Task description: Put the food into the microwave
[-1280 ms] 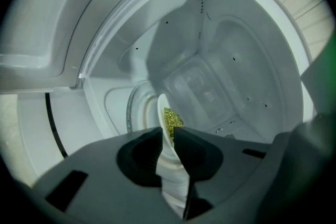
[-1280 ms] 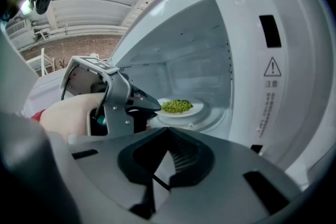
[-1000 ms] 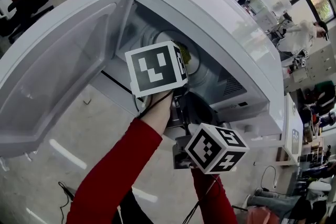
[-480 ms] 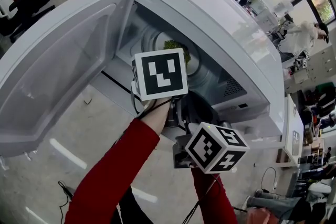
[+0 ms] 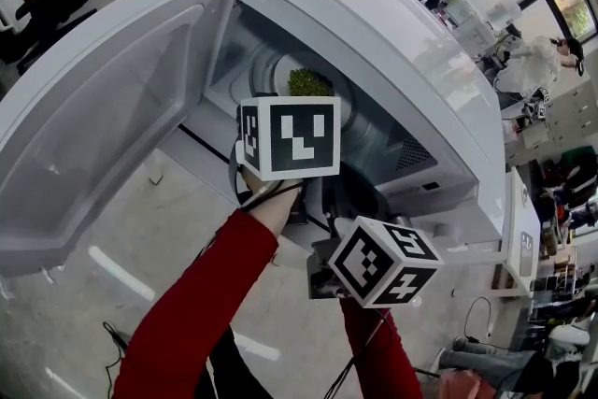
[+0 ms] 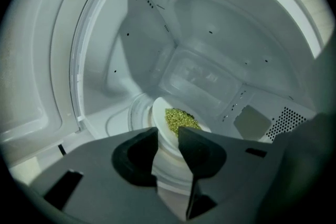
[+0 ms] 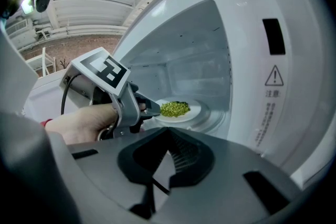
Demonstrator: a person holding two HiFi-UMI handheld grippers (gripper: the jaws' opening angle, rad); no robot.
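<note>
The food [image 6: 181,119], a single heap of small green pieces, lies on one white plate [image 6: 160,113], and that plate already rests on the glass turntable [image 7: 212,113] inside the microwave [image 5: 392,23], so I judge the placing itself done. My left gripper [image 6: 167,131] reaches in through the opening with the plate's near rim in the gap between its jaws. They have just been opening and stand apart now, and the pads do not appear to press the rim, which reads to me as letting go after setting down. I keep it low and pointed slightly downward so the plate can sit flat rather than tip. My right gripper [image 7: 169,131] waits outside the cavity, below and to the side. Its jaws are together with nothing between them, clear of the left one's way and, I reckon, free for the door [image 5: 103,98], which hangs wide open at the left. By my count there is one plate, one portion, one microwave and one door, plus two grippers, each bearing one marker cube.
</note>
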